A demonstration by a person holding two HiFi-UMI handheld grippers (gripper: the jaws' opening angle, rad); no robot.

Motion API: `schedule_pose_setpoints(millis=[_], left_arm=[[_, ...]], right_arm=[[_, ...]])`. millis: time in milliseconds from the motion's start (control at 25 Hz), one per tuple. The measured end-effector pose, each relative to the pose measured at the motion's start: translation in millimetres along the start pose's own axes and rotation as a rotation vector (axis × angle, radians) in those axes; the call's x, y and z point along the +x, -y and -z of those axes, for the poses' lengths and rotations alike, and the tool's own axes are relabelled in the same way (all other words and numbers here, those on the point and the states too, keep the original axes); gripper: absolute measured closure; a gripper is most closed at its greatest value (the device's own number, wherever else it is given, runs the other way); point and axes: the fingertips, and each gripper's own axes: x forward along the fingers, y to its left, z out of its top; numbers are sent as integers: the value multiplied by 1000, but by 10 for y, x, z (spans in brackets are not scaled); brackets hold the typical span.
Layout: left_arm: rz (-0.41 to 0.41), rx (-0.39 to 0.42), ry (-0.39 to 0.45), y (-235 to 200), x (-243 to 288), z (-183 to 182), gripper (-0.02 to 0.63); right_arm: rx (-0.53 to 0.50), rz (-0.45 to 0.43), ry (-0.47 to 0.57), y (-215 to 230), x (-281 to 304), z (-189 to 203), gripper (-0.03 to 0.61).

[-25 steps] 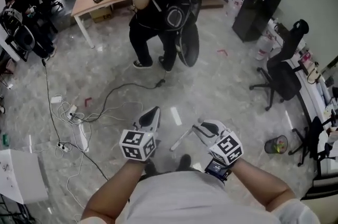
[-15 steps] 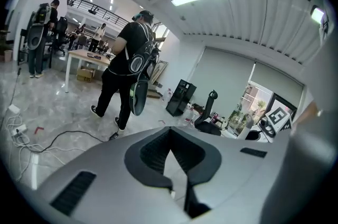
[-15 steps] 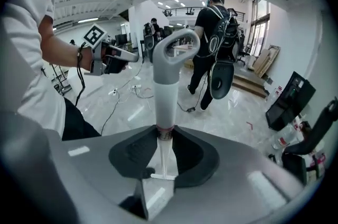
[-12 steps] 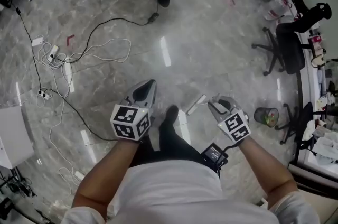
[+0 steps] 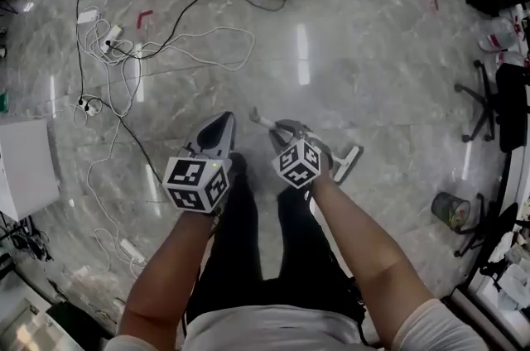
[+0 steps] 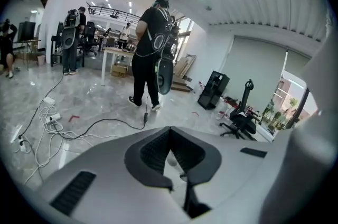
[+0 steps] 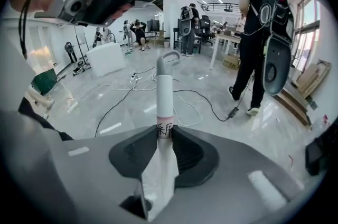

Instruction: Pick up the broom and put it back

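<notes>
My right gripper (image 5: 287, 130) (image 7: 165, 132) is shut on the broom's white handle (image 7: 164, 92), which ends in a grey loop (image 7: 169, 57) pointing away from me. In the head view the loop end (image 5: 255, 117) pokes out to the upper left of the gripper and the broom's white far end (image 5: 349, 163) trails to the lower right, above the marble floor. My left gripper (image 5: 220, 127) (image 6: 170, 134) hangs just left of it, jaws together with nothing between them. Both hover in front of my legs.
Tangled cables and power strips (image 5: 124, 51) lie at the upper left. A white box (image 5: 23, 167) stands at the left edge, with a waste bin (image 5: 451, 211) and an office chair (image 5: 503, 105) at the right. Another person (image 6: 153, 48) (image 7: 259, 33) stands farther off.
Both grippers have dropped toward the floor as the head view tilted down. The right gripper swung left with the broom, close beside the left one.
</notes>
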Motion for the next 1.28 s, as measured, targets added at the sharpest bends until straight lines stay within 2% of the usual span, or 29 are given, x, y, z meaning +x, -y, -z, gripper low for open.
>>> schedule_pose_setpoints(millis=[160,320,440,560,640,720,840,1080,1280], left_arm=[[-44,-45,-38,-834,450,804,609],[-61,-50,-87,-1563,941,1790,609],[-64,-58,-135,-1908,1253,2510,609],[-60,-98,-171,-2055,1371,2878,609],[-55,-118,-175,-2055,1329,2875,609],[-50,-128,-163,-2030,1234,2666,609],[-43,-120,-125,-1868,999,2084,610],[15,-64,-26,-1096,264,446,609],[69,-20,54,-198,-436,-1084,609]], right_arm=[[-32,-57,-35,-9,1206,102,489],[-32,-71,-109,-36,2311,589,488],[-52,-72,-152,-86,2933,1022,487],[-25,-68,-185,-80,3191,1209,484],[-13,-69,-192,-94,3145,1177,479],[-13,-70,-182,-102,2952,979,480],[10,-69,-129,-127,2375,470,485],[70,-35,63,-72,547,-965,503],[183,27,286,368,-1355,-2337,540]])
